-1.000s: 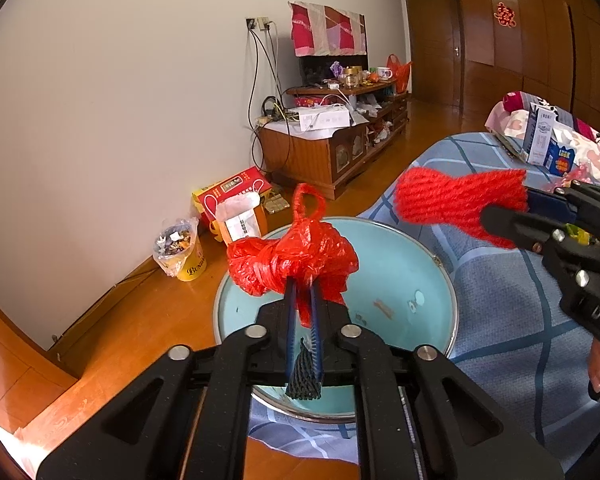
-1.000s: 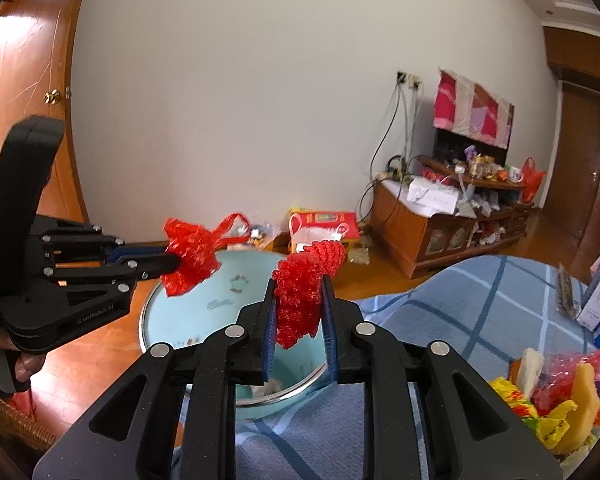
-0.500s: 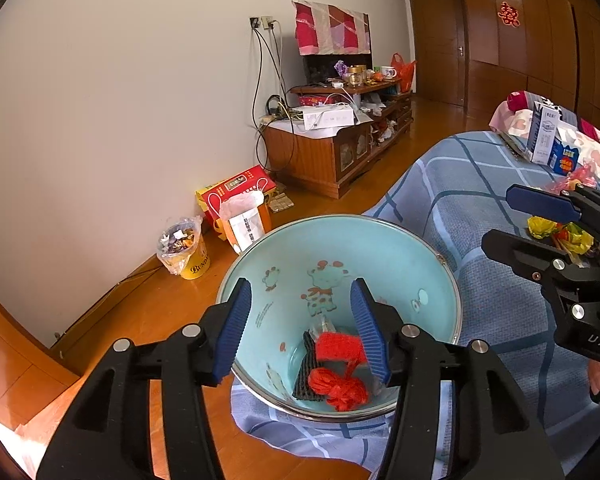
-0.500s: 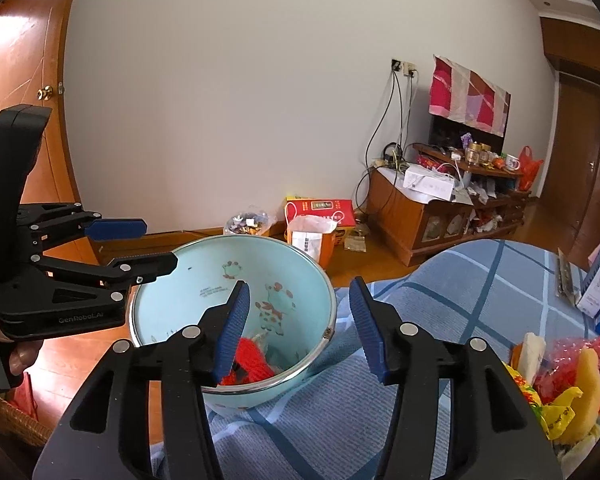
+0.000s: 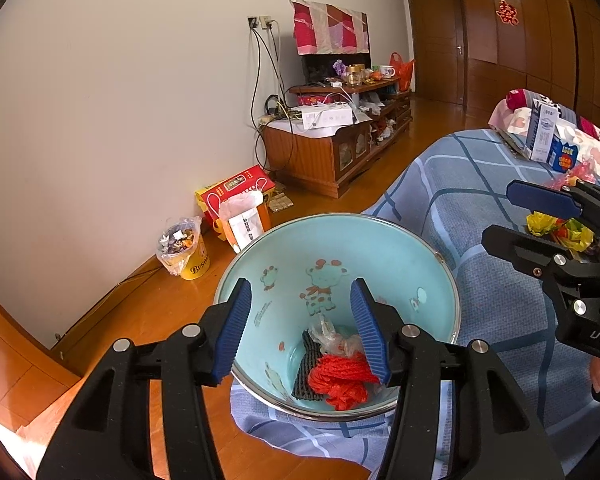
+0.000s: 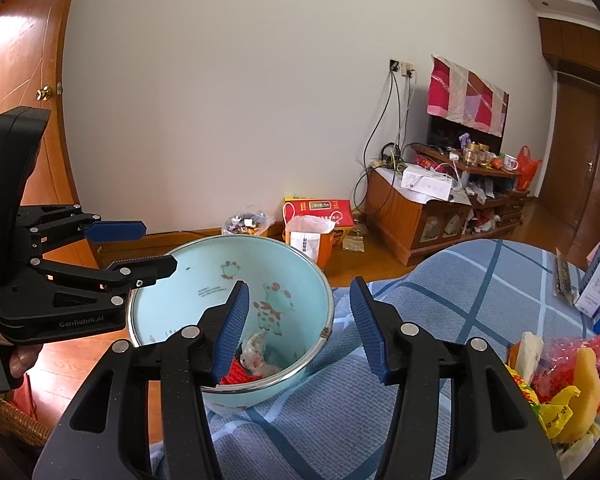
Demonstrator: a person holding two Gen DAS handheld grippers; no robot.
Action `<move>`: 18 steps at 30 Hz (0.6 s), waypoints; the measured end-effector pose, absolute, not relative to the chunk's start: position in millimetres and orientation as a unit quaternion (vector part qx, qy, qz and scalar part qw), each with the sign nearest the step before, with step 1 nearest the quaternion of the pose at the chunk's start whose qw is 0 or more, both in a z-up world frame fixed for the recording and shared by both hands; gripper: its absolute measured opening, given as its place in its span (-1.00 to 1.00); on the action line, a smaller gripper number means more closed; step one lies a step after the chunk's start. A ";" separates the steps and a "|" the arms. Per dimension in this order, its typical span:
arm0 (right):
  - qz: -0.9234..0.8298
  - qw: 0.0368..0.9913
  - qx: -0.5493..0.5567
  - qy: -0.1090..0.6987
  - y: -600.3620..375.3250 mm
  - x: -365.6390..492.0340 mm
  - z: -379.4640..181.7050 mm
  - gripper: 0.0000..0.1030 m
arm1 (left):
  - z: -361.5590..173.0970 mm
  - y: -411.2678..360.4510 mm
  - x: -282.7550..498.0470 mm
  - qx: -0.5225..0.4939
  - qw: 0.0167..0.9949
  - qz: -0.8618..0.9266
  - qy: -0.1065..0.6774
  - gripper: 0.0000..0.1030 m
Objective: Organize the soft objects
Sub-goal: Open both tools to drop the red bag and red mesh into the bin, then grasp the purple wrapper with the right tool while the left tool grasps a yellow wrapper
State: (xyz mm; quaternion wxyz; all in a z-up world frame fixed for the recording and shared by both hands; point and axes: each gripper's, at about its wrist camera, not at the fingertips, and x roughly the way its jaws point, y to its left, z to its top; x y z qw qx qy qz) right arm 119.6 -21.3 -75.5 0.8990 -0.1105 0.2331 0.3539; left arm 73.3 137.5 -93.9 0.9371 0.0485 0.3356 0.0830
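Since the earlier frame, both red soft pieces have dropped from the jaws and are now lying inside the basin (image 5: 432, 264), the red knit bundle (image 5: 342, 380) at its bottom. The left gripper (image 5: 300, 328) and the right gripper (image 6: 298, 326) are hovering over it, jaws spread and holding nothing. This placing step is ending; next, the right gripper is probably needing to reach the pile of soft items (image 6: 560, 384) beside it on the blanket (image 6: 440, 300).

We see a glossy enamelled basin (image 5: 400, 252) with a metal rim, resting on checked cloth bedding (image 5: 480, 184). Inside lie red knitted yarn (image 5: 342, 376) and crinkled clear plastic (image 5: 332, 338). The floor (image 5: 148, 312) is polished wood.
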 end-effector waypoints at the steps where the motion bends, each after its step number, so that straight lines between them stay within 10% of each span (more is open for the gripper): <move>1: 0.354 0.899 -0.110 0.233 -21.7 119.7 -75.4 0.02 | -93.8 137.5 73.3 0.048 0.937 0.083 0.335 0.00; 7: 0.345 0.904 -0.108 0.230 -28.4 118.4 -72.0 0.08 | -95.0 136.3 73.3 0.049 0.937 0.084 0.336 0.32; 18: 0.216 0.943 -0.085 0.239 -144.6 109.0 -55.9 0.09 | -108.2 74.9 85.5 0.084 0.935 0.019 0.345 0.32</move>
